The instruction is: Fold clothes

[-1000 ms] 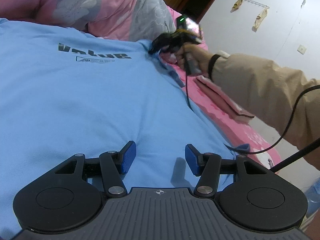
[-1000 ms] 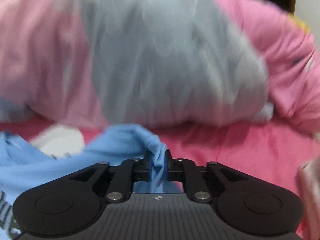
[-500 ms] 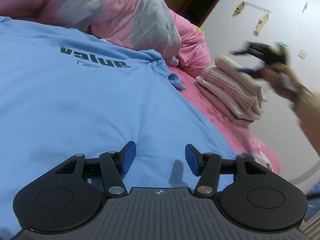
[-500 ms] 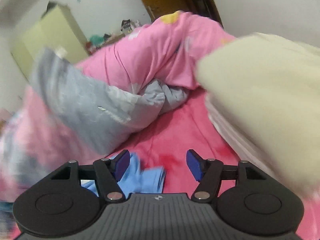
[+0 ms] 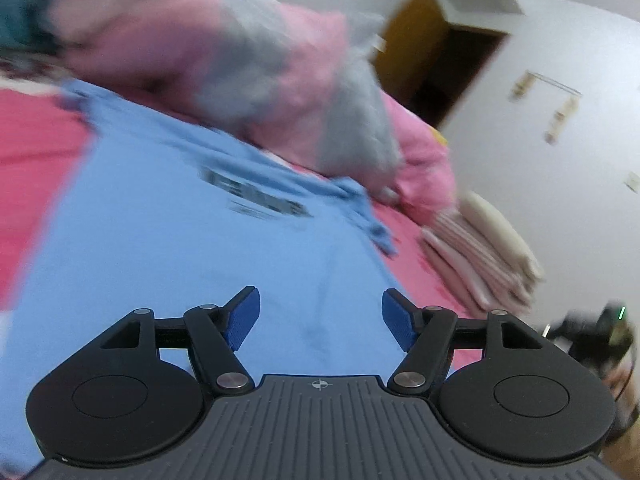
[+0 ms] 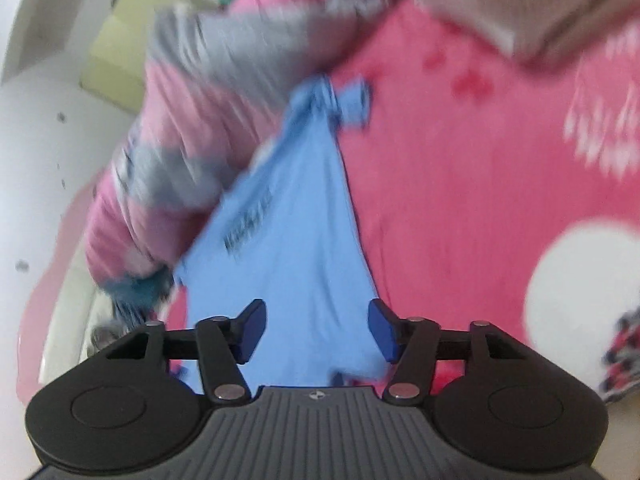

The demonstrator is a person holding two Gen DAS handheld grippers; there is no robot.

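A light blue T-shirt (image 5: 168, 232) with dark print lies spread on the pink bed sheet (image 5: 28, 148), its sleeve bunched at the far right. My left gripper (image 5: 320, 322) hovers above the shirt's near part, jaws opening, nothing between its blue pads. In the right wrist view the same shirt (image 6: 296, 240) runs away from me toward its knotted sleeve. My right gripper (image 6: 316, 330) is over the shirt's near edge, jaws closing, with the pads apart and no cloth pinched. The right gripper (image 5: 596, 332) also shows, blurred, at the left wrist view's right edge.
A rumpled pink and grey quilt (image 5: 224, 60) lies beyond the shirt. A stack of folded pink and cream clothes (image 5: 484, 248) sits on the bed at the right. Behind it are a white wall and a dark doorway (image 5: 452, 68). A yellowish cabinet (image 6: 120, 48) stands far left.
My right gripper let go of the blue sleeve and swung back from the far side to the shirt's near edge. My left gripper rose and its jaws widened.
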